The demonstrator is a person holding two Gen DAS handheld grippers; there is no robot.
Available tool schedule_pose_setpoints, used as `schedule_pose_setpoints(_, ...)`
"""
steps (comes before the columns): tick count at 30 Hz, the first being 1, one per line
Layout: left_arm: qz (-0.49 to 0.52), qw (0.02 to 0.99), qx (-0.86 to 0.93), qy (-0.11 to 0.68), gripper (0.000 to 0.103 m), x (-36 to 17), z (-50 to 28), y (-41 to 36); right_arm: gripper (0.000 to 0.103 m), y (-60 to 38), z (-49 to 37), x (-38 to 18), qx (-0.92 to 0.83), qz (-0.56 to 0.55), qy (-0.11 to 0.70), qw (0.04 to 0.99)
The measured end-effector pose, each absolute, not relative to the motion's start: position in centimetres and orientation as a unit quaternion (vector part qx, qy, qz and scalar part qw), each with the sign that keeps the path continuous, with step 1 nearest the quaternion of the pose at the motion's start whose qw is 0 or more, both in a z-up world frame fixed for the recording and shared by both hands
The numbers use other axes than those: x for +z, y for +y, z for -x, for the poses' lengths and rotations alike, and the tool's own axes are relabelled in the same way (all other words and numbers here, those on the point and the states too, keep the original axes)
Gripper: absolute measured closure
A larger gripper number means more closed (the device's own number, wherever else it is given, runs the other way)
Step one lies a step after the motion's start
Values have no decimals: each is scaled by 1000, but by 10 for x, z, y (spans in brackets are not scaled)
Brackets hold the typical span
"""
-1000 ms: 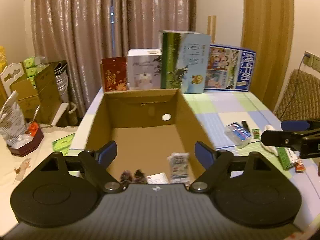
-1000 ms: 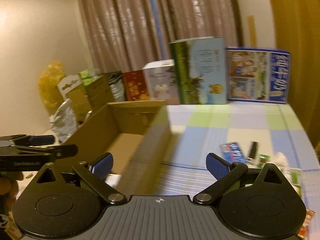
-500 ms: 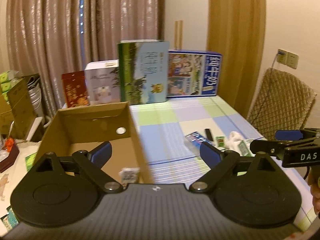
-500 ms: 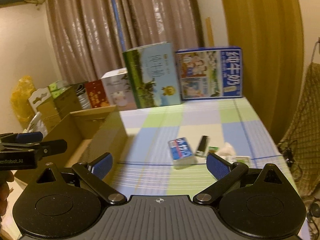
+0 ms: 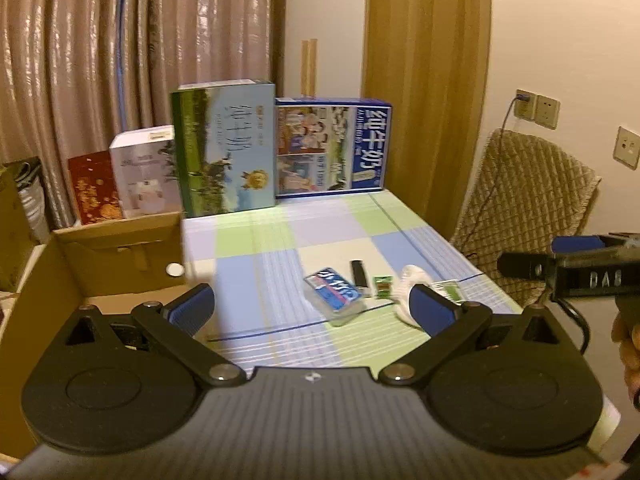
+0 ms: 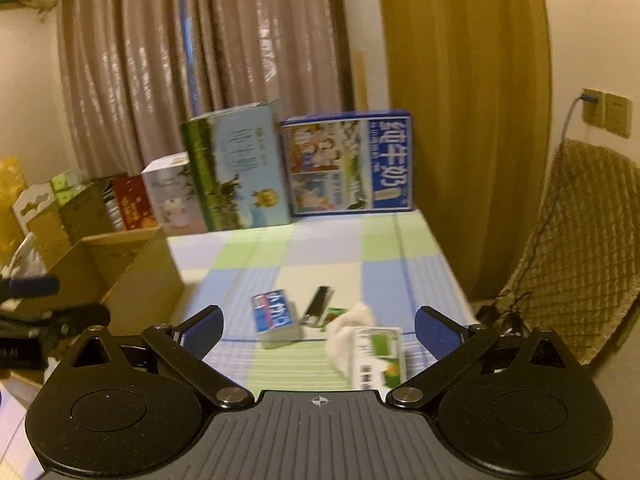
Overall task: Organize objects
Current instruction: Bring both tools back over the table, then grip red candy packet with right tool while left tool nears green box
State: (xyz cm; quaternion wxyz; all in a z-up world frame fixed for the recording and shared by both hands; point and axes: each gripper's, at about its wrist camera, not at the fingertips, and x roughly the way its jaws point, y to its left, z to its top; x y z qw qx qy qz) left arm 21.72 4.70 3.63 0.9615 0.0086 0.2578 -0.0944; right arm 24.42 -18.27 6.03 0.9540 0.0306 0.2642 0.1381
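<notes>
Clutter is what's left on this checked tablecloth (image 5: 332,236), and plenty of it: a blue-labelled clear box (image 5: 334,295), a black stick-shaped item (image 5: 359,276) just beside it, a small green packet (image 5: 382,287), something white and crumpled (image 5: 412,280), and a green-and-white carton (image 6: 378,356) nearest the right gripper. All of them sit close together near the table's right edge, well apart from the cardboard box (image 5: 120,256) on the left, which looks like the place they are meant to go. From these angles the box floor is mostly hidden, so I can't tell what is already inside. Left gripper (image 5: 310,307) hovers with its jaws spread wide and nothing between them, pointed across the table at the cluster. Right gripper (image 6: 318,330) is likewise wide apart and empty, low over the carton and the white thing. So my read is that the job is partway at best, with at least five loose pieces waiting to be picked up, and neither gripper has committed to one yet. The tall milk cartons (image 5: 332,148) along the back stand upright in a neat row.
</notes>
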Motion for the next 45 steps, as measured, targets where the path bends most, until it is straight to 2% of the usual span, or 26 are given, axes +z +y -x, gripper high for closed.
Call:
schedule_pose_setpoints(9, 2, 956, -119, 267, 1, 32, -226, 13, 3, -242, -247, 75, 86, -40, 249, 964)
schedule_pose_setpoints(18, 0, 946, -129, 297, 1, 14, -242, -21, 5, -271, -230, 13, 61, -31, 307, 949)
schedule_pose_setpoints(20, -10, 943, -128, 306, 1, 7, -249, -28, 14, -270, -233, 0, 65, -29, 319, 945)
schedule_pose_setpoints(25, -44, 935, -131, 327, 1, -14, -263, -42, 26, -266, -249, -27, 67, -26, 341, 937)
schedule_pose_setpoints(31, -40, 925, -144, 348, 1, -29, -276, -51, 39, -263, -265, -60, 61, -19, 369, 927)
schedule_pose_setpoints(42, -38, 920, -147, 361, 1, -40, -289, -53, 47, -255, -293, -87, 68, -24, 394, 916)
schedule_pose_setpoints(43, -38, 920, -146, 361, 1, -40, -289, -53, 51, -253, -294, -89, 68, -21, 395, 916)
schedule_pose_setpoints(45, -40, 920, -145, 361, 1, -40, -288, -51, 64, -250, -296, -89, 63, -4, 389, 919)
